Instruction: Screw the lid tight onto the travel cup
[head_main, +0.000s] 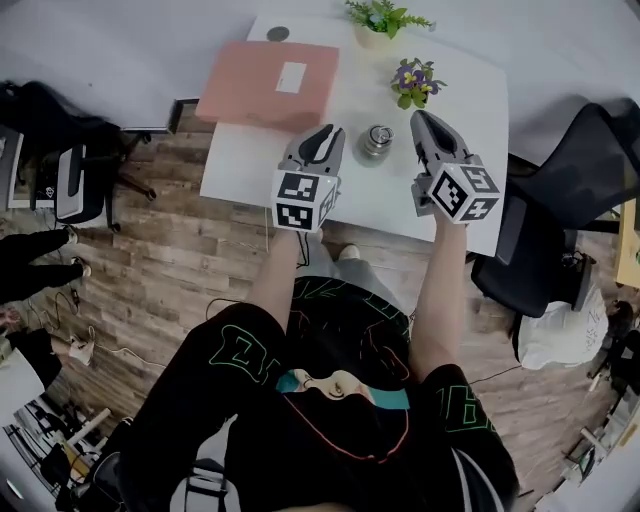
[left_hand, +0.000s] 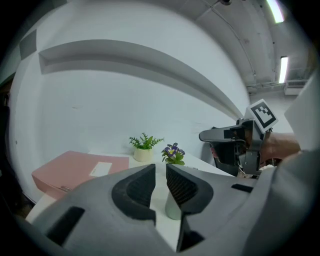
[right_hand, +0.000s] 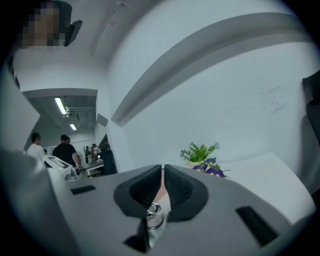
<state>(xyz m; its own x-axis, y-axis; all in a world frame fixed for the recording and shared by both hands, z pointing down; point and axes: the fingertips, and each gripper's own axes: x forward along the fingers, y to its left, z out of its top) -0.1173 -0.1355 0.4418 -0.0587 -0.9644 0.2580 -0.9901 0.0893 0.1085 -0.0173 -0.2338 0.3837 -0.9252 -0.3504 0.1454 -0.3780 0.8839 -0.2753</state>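
At a white table (head_main: 470, 60), a person is holding two handheld grippers over a small metal travel cup (head_main: 377, 143). The cup is standing upright at the person's twelve o'clock, between the two tools and touched by neither. Its lid (head_main: 378, 131), topped with a ring, is sitting on the cup; whether the thread is engaged cannot be told.

The left gripper (head_main: 322, 134), at the cup's nine o'clock, is showing only a narrow gap between its jaws, with nothing in it. The right gripper (head_main: 424, 122), at the cup's three o'clock, is carrying its jaws practically together, also empty.

A pink box (head_main: 268, 84) is lying at the cup's ten o'clock. A pot of purple flowers (head_main: 414, 84) is sitting at its one o'clock, with a green potted plant (head_main: 379, 18) farther back at twelve.

Neither pair of jaws is standing wide enough to take the cup, so coming down as they are would likely be tipping or skidding it. Twisting the lid without the body braced would probably be spinning the whole cup, and a tilted lid risks cross-threading. The flower pot is sitting close enough for the right gripper to be knocking it.
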